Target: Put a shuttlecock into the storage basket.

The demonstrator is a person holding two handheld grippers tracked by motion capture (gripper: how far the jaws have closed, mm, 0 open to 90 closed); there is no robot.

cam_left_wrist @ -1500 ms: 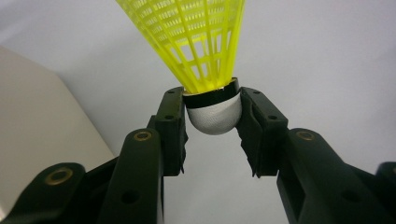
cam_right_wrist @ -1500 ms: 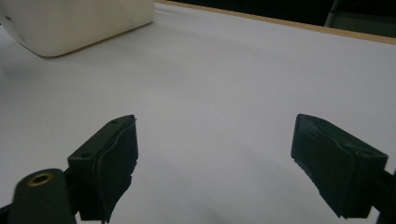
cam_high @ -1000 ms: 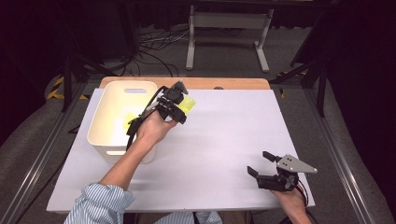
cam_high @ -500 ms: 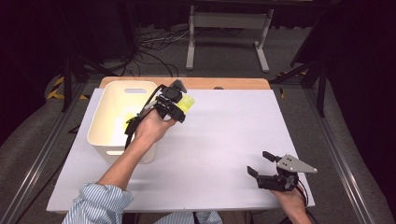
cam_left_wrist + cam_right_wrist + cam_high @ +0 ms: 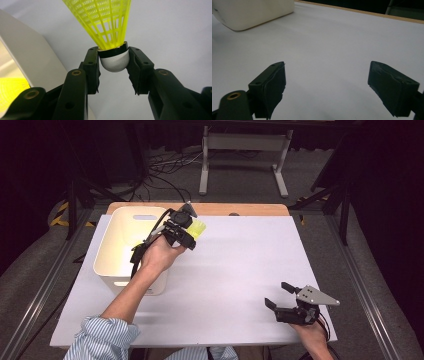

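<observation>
High view: the left gripper (image 5: pixel 192 231) is held just beside the white bin's (image 5: pixel 116 270) right rim, at about ten o'clock on the table (image 5: pixel 240 265), and a yellow shuttlecock (image 5: pixel 198 227) is gripped in it; set against the pictures from a second ago, almost nothing has shifted; the hand is seen in the same spot by the rim and the shuttlecock has not been carried over the opening; a pause is being watched, not a drop.

In the left gripper view the grip is shown plainly; the shuttlecock's (image 5: pixel 113 58) white cork head is clamped between the two black jaws, one pad pressed on each side just below the black band, with the yellow skirt fanned up and away from the camera; the bin's wall (image 5: pixel 30 60) is seen at nine o'clock of that view, and a second patch of yellow (image 5: pixel 11 92) is caught lower left, seemingly something already lying inside the bin, though exactly what it is cannot be told.

The right gripper (image 5: pixel 282 297) is rested at about five o'clock on the table, well apart from the bin; its jaws are held wide with nothing between them, as the right gripper view confirms over bare white tabletop (image 5: pixel 332 50).

By judgement, the shuttlecock is secured and the release into the bin is not yet done; a short carry leftward over the rim is what is called for.
</observation>
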